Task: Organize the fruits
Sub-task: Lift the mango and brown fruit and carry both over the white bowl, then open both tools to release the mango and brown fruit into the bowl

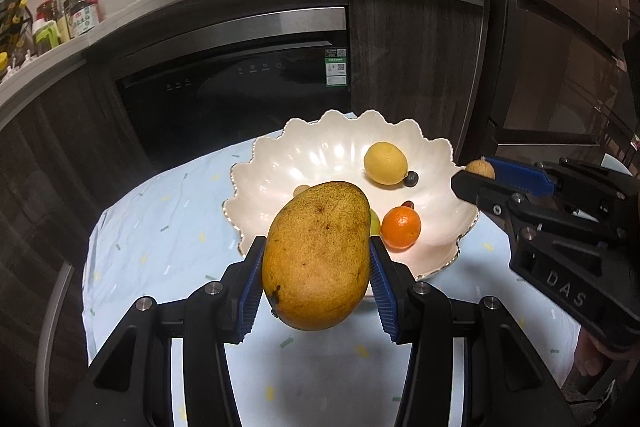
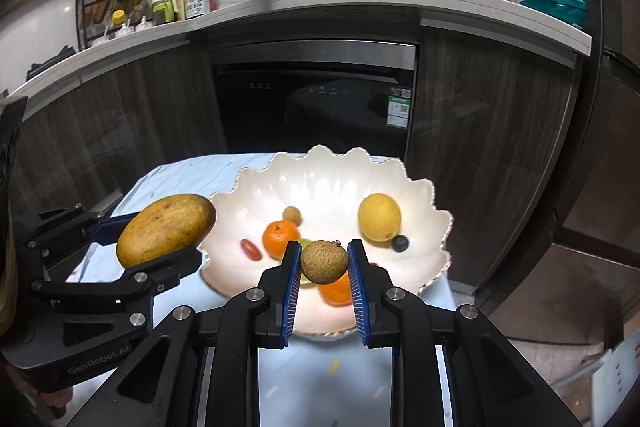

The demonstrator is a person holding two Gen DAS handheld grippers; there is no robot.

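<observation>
Gripping a mango in the left gripper jaws, pinching a longan in the nearly closed right gripper jaws.

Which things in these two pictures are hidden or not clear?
- Left wrist view: a green fruit in the bowl, mostly behind the mango.
- Right wrist view: a second orange, half hidden by the longan and the right gripper.
- Both views: appliance label text, too small.

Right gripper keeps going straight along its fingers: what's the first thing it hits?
Probably the white scalloped bowl. The right gripper, shut on a small brown fruit, points down over its near rim toward the oranges inside. Depth is unclear, so rim or fruit could come first.
</observation>
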